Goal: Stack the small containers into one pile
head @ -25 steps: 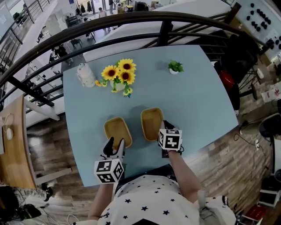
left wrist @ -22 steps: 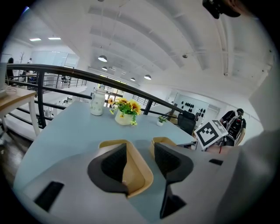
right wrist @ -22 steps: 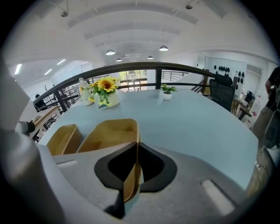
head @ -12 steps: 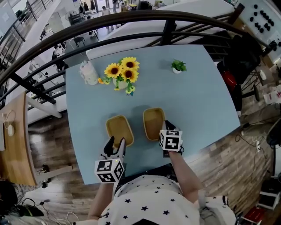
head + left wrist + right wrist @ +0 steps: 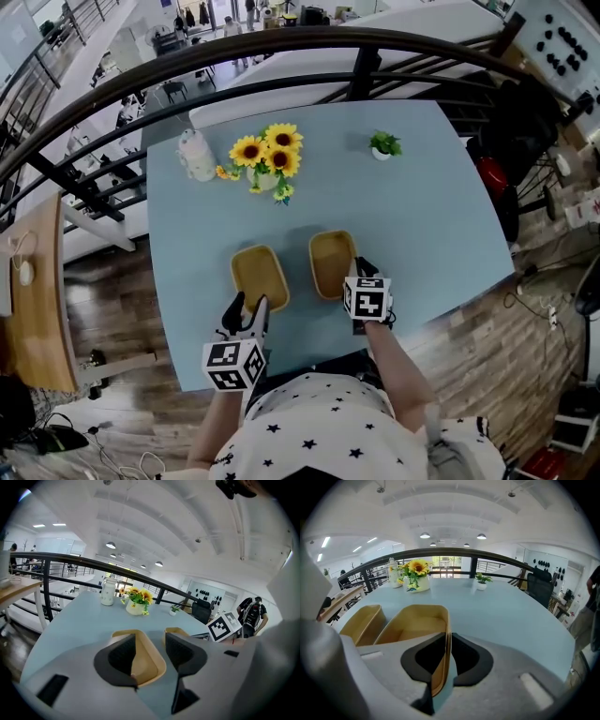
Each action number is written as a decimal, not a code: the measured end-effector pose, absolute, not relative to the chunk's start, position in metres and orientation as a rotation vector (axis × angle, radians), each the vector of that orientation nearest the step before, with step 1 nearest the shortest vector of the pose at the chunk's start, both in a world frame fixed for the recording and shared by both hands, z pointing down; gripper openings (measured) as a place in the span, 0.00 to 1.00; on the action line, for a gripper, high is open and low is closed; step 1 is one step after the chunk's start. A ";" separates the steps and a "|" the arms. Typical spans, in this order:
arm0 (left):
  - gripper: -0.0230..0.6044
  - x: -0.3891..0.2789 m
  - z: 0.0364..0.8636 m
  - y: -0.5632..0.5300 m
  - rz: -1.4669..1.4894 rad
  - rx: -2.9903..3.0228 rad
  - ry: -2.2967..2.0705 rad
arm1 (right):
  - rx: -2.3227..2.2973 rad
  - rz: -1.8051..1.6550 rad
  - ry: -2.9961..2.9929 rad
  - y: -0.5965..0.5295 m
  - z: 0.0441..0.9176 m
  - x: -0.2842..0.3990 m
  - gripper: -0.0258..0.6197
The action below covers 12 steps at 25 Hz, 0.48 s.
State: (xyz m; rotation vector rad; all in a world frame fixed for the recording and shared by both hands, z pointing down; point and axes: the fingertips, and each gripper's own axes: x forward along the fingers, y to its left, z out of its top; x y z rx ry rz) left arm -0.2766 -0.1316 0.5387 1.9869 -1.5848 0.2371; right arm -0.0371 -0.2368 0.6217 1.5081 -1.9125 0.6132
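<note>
The right gripper (image 5: 444,651) has its jaws pinched together on the thin side wall of the right container (image 5: 412,625). One pad sits inside the container and the other outside, with the wall caught between them near the container's close end. The rest of that container stretches ahead of the jaws and to their left, resting on the blue table (image 5: 511,616). Further left of this gripper lies the left container (image 5: 363,623), just beside the first with a narrow strip of table between them.

The left gripper (image 5: 150,656) has its jaws apart. The near end of the left container shows in the gap between the pads, and neither pad presses on it. Its open top faces up, and it lies flat on the table straight ahead of this gripper. Ahead and to the right of these jaws is the right container, and beyond it the marker cube (image 5: 224,626) of the right gripper.

Well ahead of both grippers, toward the far side of the table, stands a vase of sunflowers (image 5: 267,157). A white jar (image 5: 197,156) stands to its left and a little potted plant (image 5: 382,145) off to its right. A dark railing (image 5: 281,42) curves past the table's far edge.
</note>
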 end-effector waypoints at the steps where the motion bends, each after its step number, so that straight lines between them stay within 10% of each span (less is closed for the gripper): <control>1: 0.35 -0.277 0.538 -0.131 0.236 1.985 -1.588 | 1.506 0.609 -1.911 -0.237 0.622 -0.037 0.09; 12: 0.35 -0.266 0.533 -0.127 0.230 1.971 -1.623 | 1.440 0.628 -1.944 -0.234 0.631 -0.036 0.10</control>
